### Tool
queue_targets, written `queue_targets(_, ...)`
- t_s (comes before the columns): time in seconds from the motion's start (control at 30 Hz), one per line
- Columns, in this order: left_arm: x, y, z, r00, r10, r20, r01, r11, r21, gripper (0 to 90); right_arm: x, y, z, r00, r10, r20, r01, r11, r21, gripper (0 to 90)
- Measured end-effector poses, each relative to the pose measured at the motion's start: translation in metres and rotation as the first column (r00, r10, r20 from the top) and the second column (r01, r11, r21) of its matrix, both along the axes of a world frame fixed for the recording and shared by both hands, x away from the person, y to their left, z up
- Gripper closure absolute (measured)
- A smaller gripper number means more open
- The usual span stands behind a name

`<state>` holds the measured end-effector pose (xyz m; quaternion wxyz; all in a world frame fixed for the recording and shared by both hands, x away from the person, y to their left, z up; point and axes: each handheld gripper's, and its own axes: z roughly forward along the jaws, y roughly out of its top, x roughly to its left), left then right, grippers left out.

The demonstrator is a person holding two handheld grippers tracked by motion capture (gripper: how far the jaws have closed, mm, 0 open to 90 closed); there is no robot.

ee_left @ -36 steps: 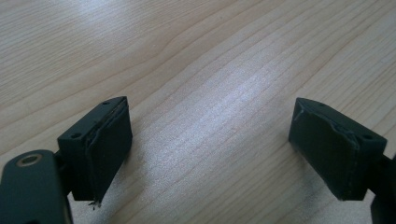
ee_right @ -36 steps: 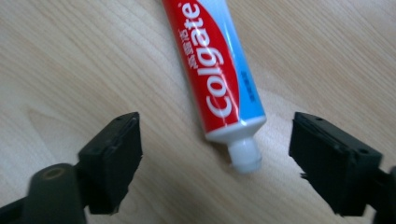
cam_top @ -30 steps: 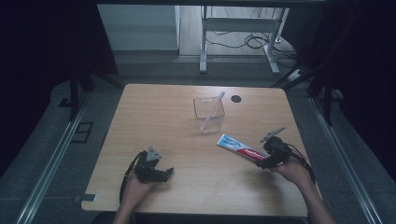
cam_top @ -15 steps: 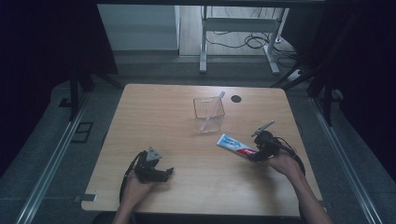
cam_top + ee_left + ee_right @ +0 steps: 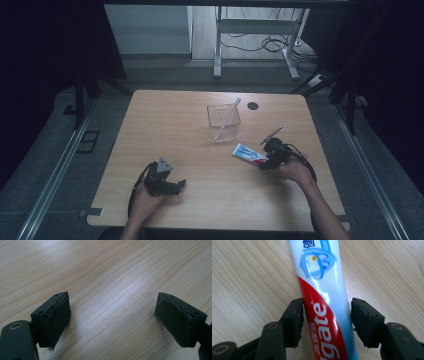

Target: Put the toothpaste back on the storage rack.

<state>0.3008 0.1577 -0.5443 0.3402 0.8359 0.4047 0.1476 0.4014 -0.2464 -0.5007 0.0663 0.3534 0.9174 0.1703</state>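
The right tongs (image 5: 325,322) had just been closing around the toothpaste tube (image 5: 322,302) on the counter (image 5: 180,125), barely touching; the left tongs (image 5: 112,322) stood spread, empty.

Clear cup (image 5: 224,121) stands just beyond toothpaste (image 5: 250,153); bare tabletop (image 5: 165,125) elsewhere.

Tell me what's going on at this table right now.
A person holds a claw in each hand at a light wooden table. The right claw has been closing around a red, white and blue toothpaste tube lying flat; its left pad touches the tube and a slight gap remains at the right. The left claw rests open near the table's front. A clear plastic cup holding a toothbrush stands behind.
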Motion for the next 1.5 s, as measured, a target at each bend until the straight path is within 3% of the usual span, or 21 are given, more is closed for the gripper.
queue_targets(0.2, 0.0, 0.0, 0.0, 1.0, 0.0, 0.0, 0.0, 1.0, 0.0, 13.4, 0.004, 0.006, -0.003, 0.9997, 0.021, -0.012, -0.021, 0.9994, -0.026, 48.4)
queue_targets(0.3, 0.0, 0.0, 0.0, 1.0, 0.0, 0.0, 0.0, 1.0, 0.0, 13.4, 0.004, 0.007, -0.001, 0.9995, 0.029, -0.01, -0.029, 0.9988, -0.04, 56.9)
queue_targets(0.5, 0.0, 0.0, 0.0, 1.0, 0.0, 0.0, 0.0, 1.0, 0.0, 13.4, 0.004, 0.004, 0.003, 0.9998, 0.012, -0.012, -0.013, 0.9996, -0.024, 68.8)
queue_targets(0.9, 0.0, 0.0, 0.0, 1.0, 0.001, 0.0, -0.001, 1.0, -0.001, 13.4, -0.003, -0.006, 0.008, 0.9996, -0.025, -0.01, 0.026, 0.9978, 0.061, 72.3)
queue_targets(1.5, 0.0, 0.0, 0.0, 1.0, -0.001, 0.0, 0.001, 1.0, 0.001, 13.4, -0.015, -0.017, 0.043, 0.9943, -0.061, 0.088, 0.043, 0.9801, 0.194, 72.3)
